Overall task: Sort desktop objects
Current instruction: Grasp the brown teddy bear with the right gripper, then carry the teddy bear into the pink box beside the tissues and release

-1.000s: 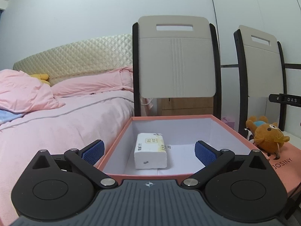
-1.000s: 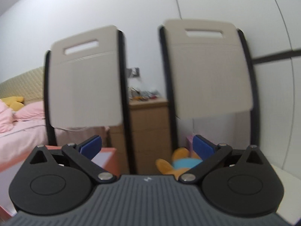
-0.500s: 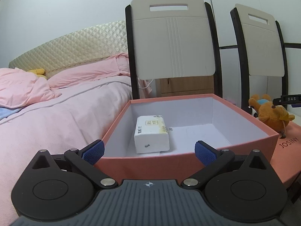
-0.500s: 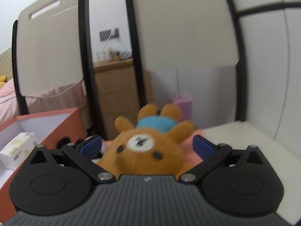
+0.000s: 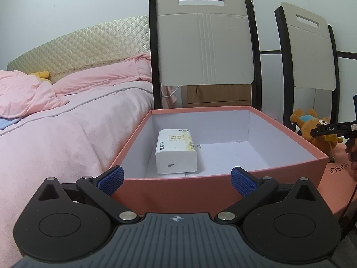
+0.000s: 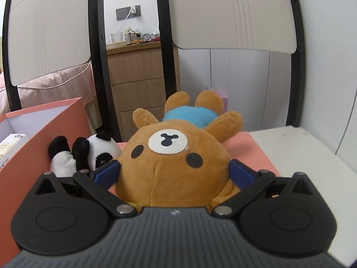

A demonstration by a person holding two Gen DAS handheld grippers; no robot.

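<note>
Right hand-held gripper spread wide around the bear, a blue pad on each side of its head, pads at or nearly at the plush; can't tell if it's squeezing yet. Bear lies on its back, head toward the gripper, blue shirt further ahead, resting on a pink lid that sits on the white worktop. Small panda just left of the bear's head, touching or nearly touching the left pad, wedged between the bear and the pink box wall. Two chairs and a wooden dresser straight ahead behind the toys.

Left hand-held gripper also spread wide, empty, held just in front of the box's near wall. Tissue pack lies flat on the box floor dead ahead, left of center, apart from the walls. Bear seen far right beyond the box, with the other gripper's black arm across it. Bed with pink bedding off to the left.
</note>
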